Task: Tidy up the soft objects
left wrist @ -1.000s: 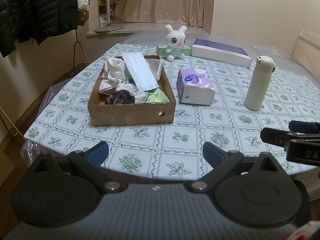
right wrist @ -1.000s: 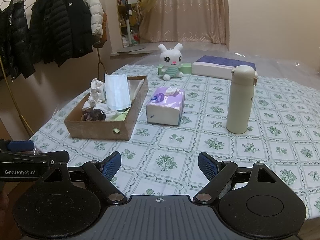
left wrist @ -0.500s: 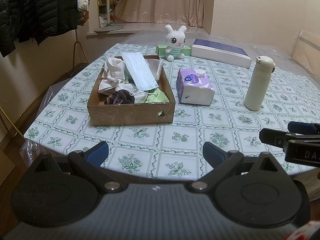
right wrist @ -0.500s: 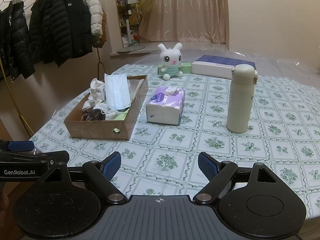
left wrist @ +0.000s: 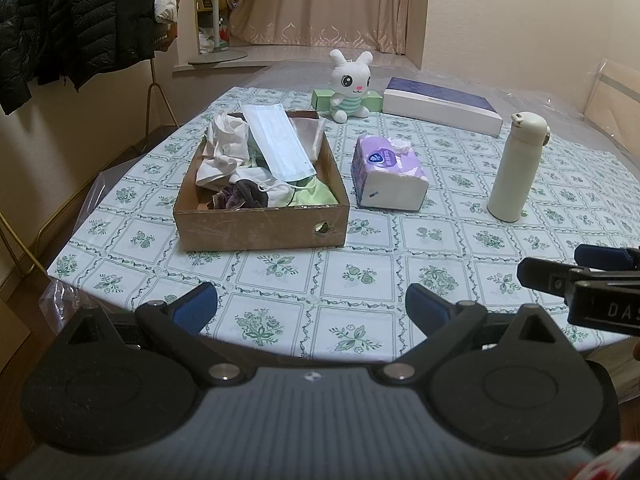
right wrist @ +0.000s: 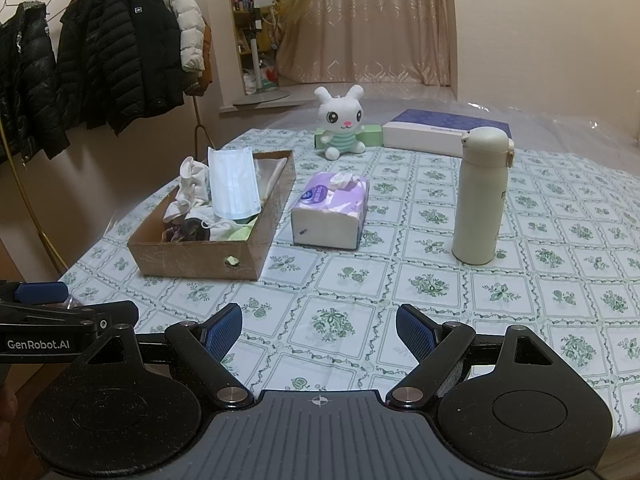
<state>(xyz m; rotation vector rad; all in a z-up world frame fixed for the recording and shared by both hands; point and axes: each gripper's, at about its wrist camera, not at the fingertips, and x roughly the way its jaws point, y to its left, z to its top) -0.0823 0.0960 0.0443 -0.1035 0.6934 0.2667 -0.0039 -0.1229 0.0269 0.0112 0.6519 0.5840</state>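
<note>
Beyond both wide-open, empty grippers, left gripper (left wrist: 311, 307) and right gripper (right wrist: 319, 329), sit the cardboard box (left wrist: 262, 227) of soft cloths, tissue pack (left wrist: 387, 171), plush rabbit (left wrist: 349, 85) and bottle (left wrist: 516, 167) on the floral tablecloth (left wrist: 436, 256).

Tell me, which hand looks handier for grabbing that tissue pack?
Probably the right. The right gripper is open, and the tissue pack lies almost straight ahead of it, while from the left gripper, also open, it sits off to one side.

Both wrist views look down and forward from the near table edge (left wrist: 280, 344), side by side, sharing the cardboard box (left wrist: 260, 228), tissue pack (right wrist: 328, 216) and flask (right wrist: 480, 196).
</note>
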